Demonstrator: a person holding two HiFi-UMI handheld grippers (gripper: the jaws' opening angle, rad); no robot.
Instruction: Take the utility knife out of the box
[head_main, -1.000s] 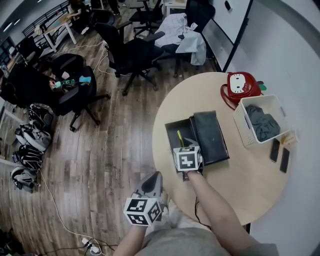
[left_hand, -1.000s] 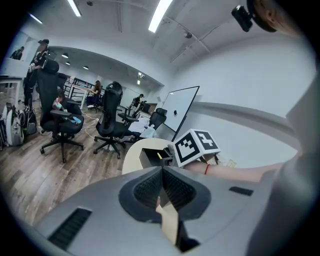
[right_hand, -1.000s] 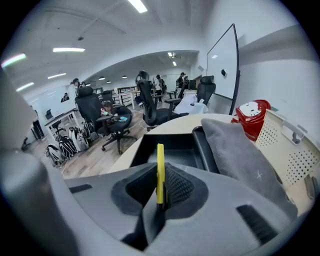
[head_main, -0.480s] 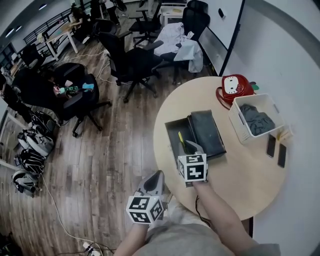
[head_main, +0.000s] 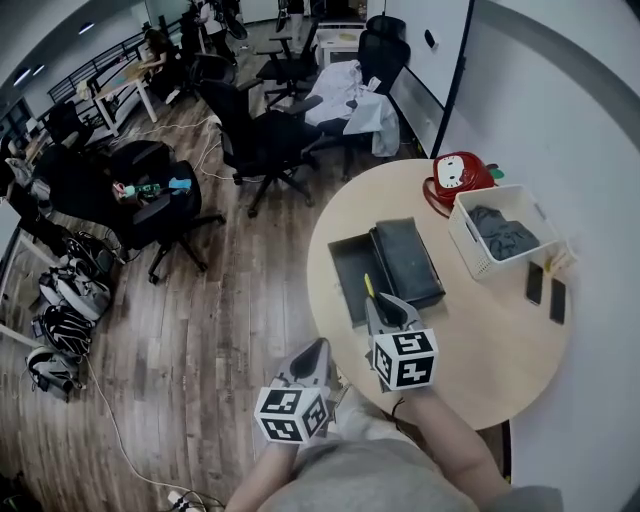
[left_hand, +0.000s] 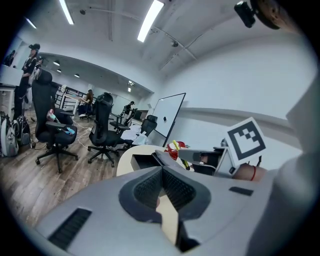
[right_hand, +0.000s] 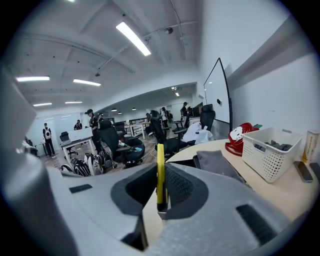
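utility knife (right_hand: 160, 172) raised from box (head_main: 347, 262), slim, yellow

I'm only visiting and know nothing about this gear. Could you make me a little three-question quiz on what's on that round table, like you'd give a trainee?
1. True or false: the yellow utility knife lies inside the open box.
2. What lies in the white basket? A) grey cloth B) fruit C) bottles
3. Fill in: the knife is pinched between the fingers of the ____ gripper.
Key: 1 false, it is held above the table; 2 A; 3 the right gripper.
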